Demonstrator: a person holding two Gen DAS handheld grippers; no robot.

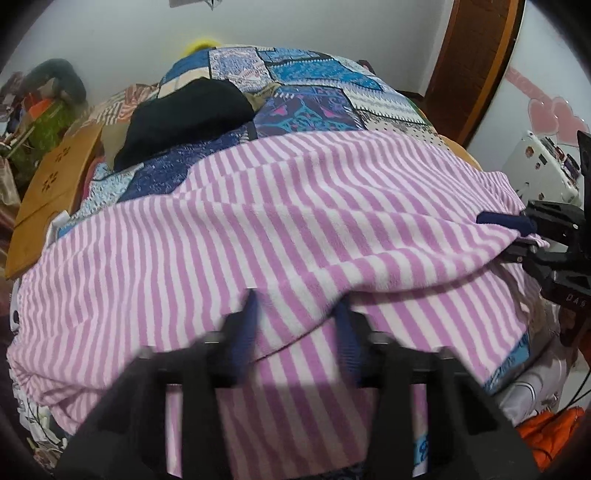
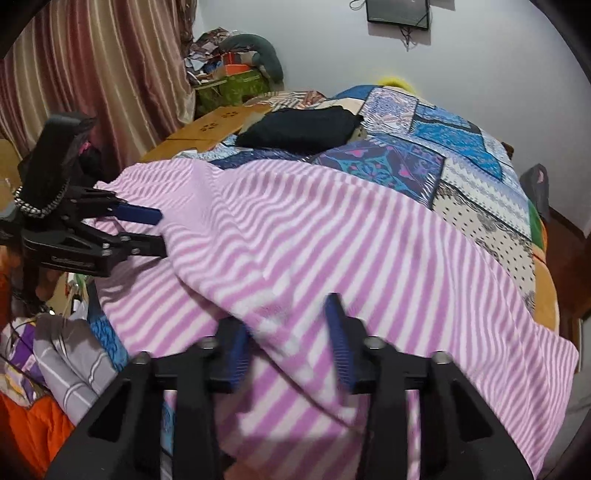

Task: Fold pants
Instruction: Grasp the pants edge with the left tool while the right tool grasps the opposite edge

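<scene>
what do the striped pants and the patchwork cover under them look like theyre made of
The pink-and-white striped pants look like soft fleece or terry: a fuzzy, matte nap blurs the stripe edges, and the folds are thick and rounded. The blue patchwork-print bed cover looks like thin woven cotton or a blend, since it lies flat with crisply printed patterns; the exact fibre cannot be told.

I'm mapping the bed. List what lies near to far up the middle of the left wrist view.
Left gripper → striped pants → patchwork quilt → wall.
</scene>
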